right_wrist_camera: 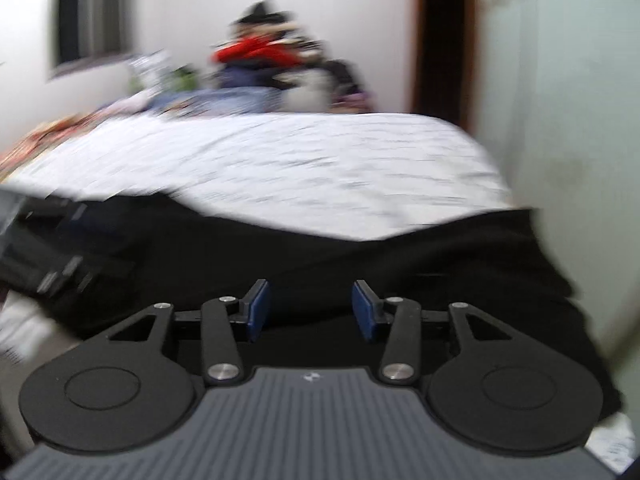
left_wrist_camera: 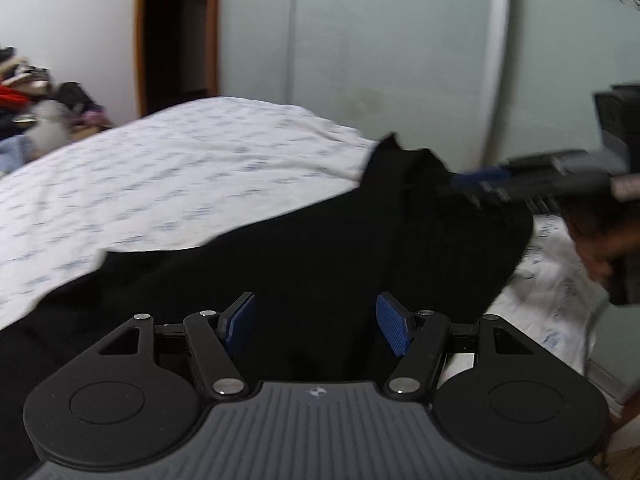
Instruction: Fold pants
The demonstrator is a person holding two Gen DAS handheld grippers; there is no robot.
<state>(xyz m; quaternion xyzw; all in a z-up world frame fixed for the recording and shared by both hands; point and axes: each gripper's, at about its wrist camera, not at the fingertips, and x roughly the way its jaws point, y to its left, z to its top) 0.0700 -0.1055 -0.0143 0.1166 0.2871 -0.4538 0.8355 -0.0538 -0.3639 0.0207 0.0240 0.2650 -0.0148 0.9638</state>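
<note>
Black pants (left_wrist_camera: 304, 248) spread along the near edge of the bed (left_wrist_camera: 168, 168), dark cloth bunched toward the bed's corner, with a small peak of fabric standing up there. Laid flat on the printed white sheet, probably to give a smooth base for folding.

Left claw (left_wrist_camera: 316, 326) just above the cloth, jaws standing well apart, blue pads bare, nothing between them. Right claw (right_wrist_camera: 310, 312) likewise over the pants, jaws parted somewhat less, nothing gripped. In the left view, seen off to the right near the raised peak of cloth; whether touching it, cannot tell through the blur.

Both apparently free of the fabric, likely between grasps.

Beyond the bed: pile of clothes (right_wrist_camera: 260, 64), dark doorway (left_wrist_camera: 180, 32), pale wardrobe doors (left_wrist_camera: 392, 48).
</note>
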